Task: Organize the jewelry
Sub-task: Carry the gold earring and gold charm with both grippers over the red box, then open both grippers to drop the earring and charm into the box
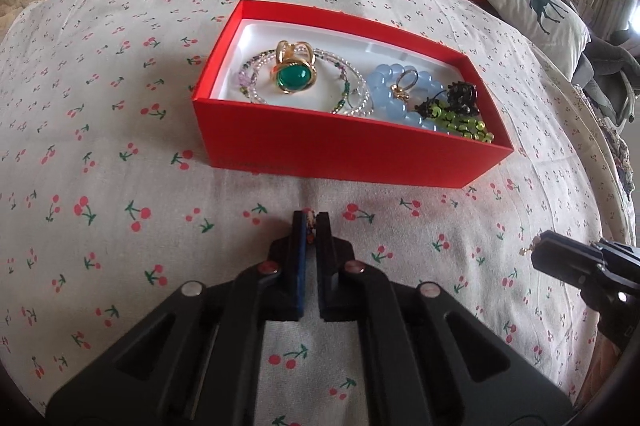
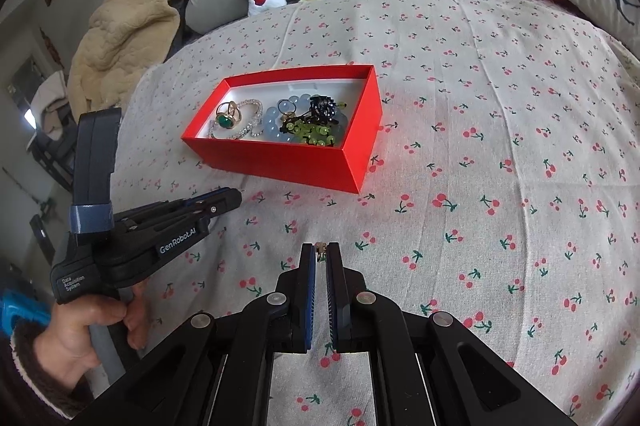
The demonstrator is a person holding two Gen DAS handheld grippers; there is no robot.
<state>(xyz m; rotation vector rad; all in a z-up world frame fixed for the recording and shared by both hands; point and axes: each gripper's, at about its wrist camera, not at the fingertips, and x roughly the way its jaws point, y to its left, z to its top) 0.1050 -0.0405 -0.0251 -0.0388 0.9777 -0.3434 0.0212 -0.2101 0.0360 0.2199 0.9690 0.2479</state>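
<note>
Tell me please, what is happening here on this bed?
A person is sorting jewelry with two handheld grippers. Both grippers hover over the cherry-print bedsheet, in front of the open red cardboard box. The left gripper is shut on a small dark piece, and the right gripper is shut on a small gold piece. The box already holds a gold ring with a green stone, a pale blue bead bracelet and other beaded items.

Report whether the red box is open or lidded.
Open. The red box has no lid on it; the green-stone ring and blue bead bracelet lie exposed inside.
</note>
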